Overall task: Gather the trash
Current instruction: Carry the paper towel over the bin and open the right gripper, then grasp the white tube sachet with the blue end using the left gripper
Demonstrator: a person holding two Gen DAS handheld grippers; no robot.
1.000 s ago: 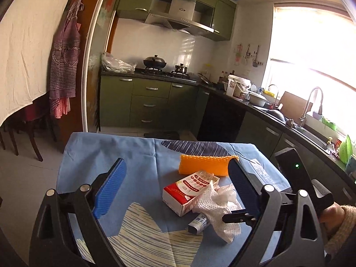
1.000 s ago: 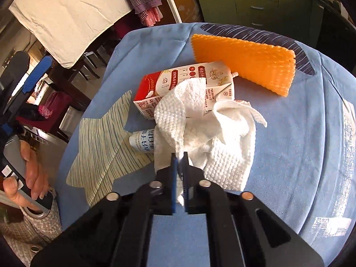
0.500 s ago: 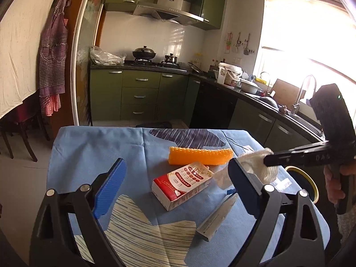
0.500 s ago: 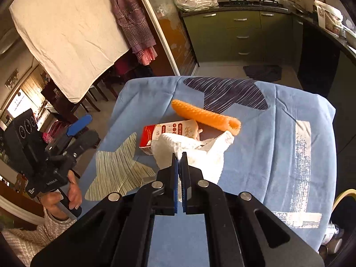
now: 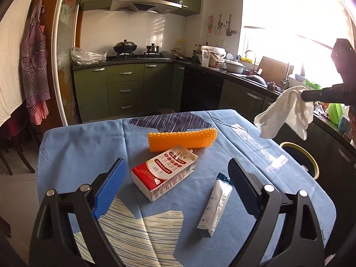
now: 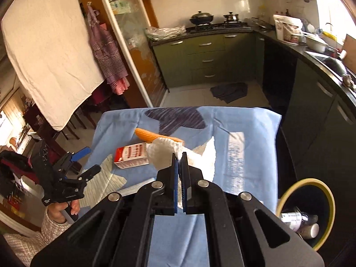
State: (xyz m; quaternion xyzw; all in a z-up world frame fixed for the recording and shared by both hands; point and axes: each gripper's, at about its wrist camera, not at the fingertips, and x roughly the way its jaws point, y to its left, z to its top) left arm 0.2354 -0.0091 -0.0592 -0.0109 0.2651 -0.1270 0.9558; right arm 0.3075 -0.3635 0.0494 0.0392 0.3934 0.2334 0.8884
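The right gripper [image 6: 179, 158] clamps a crumpled paper towel [image 5: 287, 113] (hanging free) above the blue tablecloth's [image 5: 73, 142] edge, near the yellow-rimmed bin [image 6: 320, 213]. The left gripper [image 5: 175, 189] gapes empty over the tablecloth's milk carton [image 5: 164, 173].

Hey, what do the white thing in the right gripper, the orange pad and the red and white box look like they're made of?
White wad: probably paper towel, matte and dimpled, hanging limp and crumpled. Orange pad: likely silicone or soft plastic, with rows of small bumps and a slight sheen. Red and white box: printed coated cardboard, sharp folded edges, like a drink carton.
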